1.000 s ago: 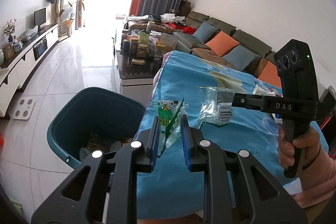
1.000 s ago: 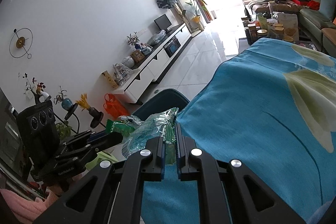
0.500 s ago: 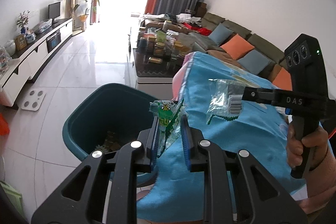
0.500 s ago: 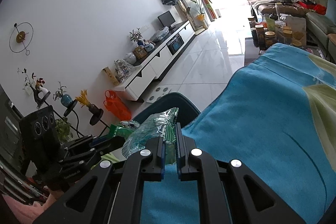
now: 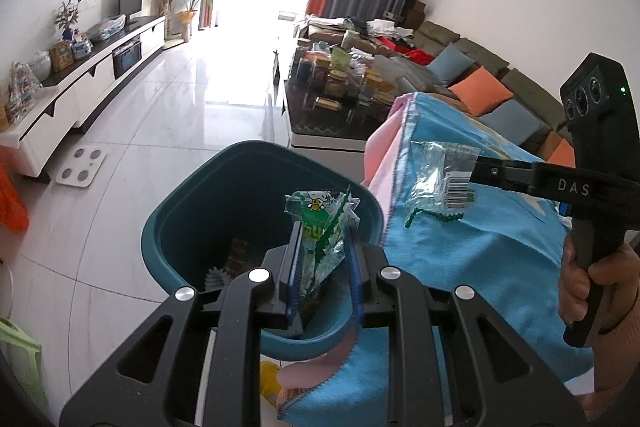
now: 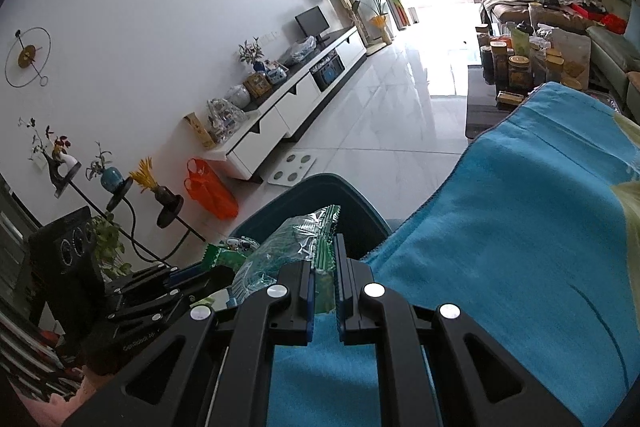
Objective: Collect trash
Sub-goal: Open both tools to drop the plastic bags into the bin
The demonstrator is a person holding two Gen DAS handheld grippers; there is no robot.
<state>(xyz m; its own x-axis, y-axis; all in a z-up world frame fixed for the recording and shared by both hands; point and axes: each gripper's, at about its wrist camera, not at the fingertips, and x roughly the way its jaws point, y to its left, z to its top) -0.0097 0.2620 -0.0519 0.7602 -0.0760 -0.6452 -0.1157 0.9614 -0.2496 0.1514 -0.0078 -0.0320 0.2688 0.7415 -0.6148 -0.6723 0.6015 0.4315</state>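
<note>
My left gripper (image 5: pixel 324 247) is shut on a crumpled green-and-clear snack wrapper (image 5: pixel 320 227) and hangs over the open mouth of the teal trash bin (image 5: pixel 188 203), which has some litter at its bottom. To the right, my right gripper (image 5: pixel 476 171) is shut on a clear wrapper with a barcode (image 5: pixel 440 175), over the edge of the blue-clothed table (image 5: pixel 480 259). In the right wrist view the right gripper (image 6: pixel 324 267) pinches that green-printed clear wrapper (image 6: pixel 292 243) just before the bin's rim (image 6: pixel 352 191). The left gripper (image 6: pixel 200 273) shows at lower left with its wrapper (image 6: pixel 224 255).
The blue cloth (image 6: pixel 520 227) hangs over the table edge beside the bin. A dark coffee table (image 5: pixel 332 131) crowded with jars stands beyond it, with a sofa (image 5: pixel 480 67) behind. A white scale (image 5: pixel 80 167) and an orange bag (image 6: pixel 208 191) lie on the tiled floor near the TV cabinet (image 5: pixel 80 87).
Both grippers have moved from over the blue table toward the bin, wrappers still held. The left one now hangs over the bin's opening, and the bin looks nearer in both views.
</note>
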